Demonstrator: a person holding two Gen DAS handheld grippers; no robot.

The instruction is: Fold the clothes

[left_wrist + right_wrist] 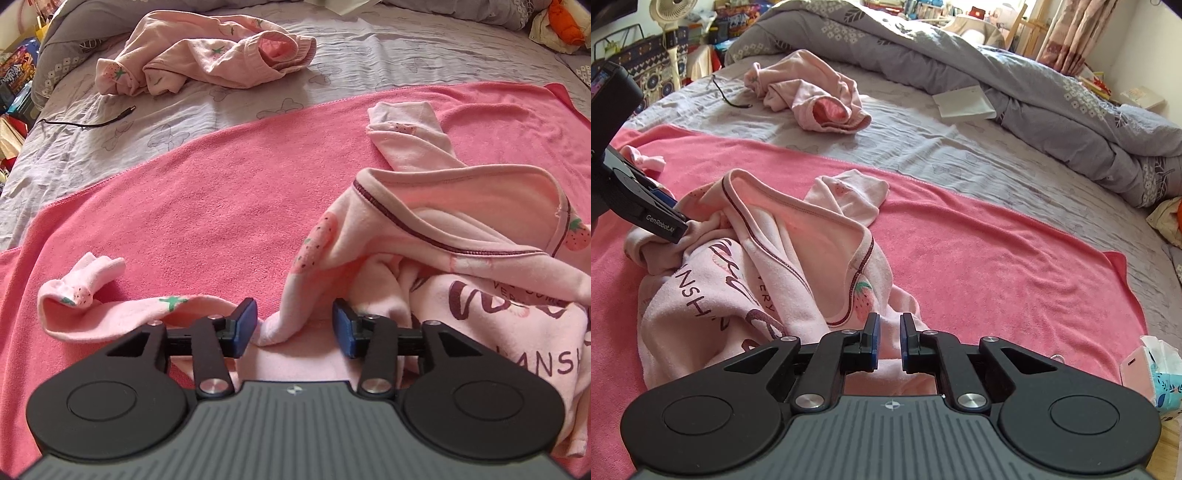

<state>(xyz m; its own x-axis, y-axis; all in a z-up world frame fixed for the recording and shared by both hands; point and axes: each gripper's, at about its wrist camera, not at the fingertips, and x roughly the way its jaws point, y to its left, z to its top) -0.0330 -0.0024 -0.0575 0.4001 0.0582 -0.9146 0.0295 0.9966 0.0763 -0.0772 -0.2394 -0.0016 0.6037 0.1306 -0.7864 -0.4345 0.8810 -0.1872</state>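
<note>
A pale pink strawberry-print top [461, 258] [757, 266] lies crumpled on a pink towel [221, 203] [997, 258], neckline up and lettering showing. One sleeve [92, 299] trails left and the other [406, 144] [849, 195] points away. My left gripper [294, 328] stands open at the top's near edge; a loose fold lies between its blue pads [245, 328] without touching them. From the right wrist view it [674, 225] sits at the top's left side. My right gripper [889, 339] is over the right hem, jaws a narrow gap apart, cloth showing in the gap, not pinched.
Matching pink trousers [207, 55] [812, 96] lie bunched on the grey sheet beyond the towel. A black cable [85, 120], a white envelope [964, 101] and a rolled grey quilt [1052, 96] are further back. A tissue pack [1152, 369] sits at the right edge.
</note>
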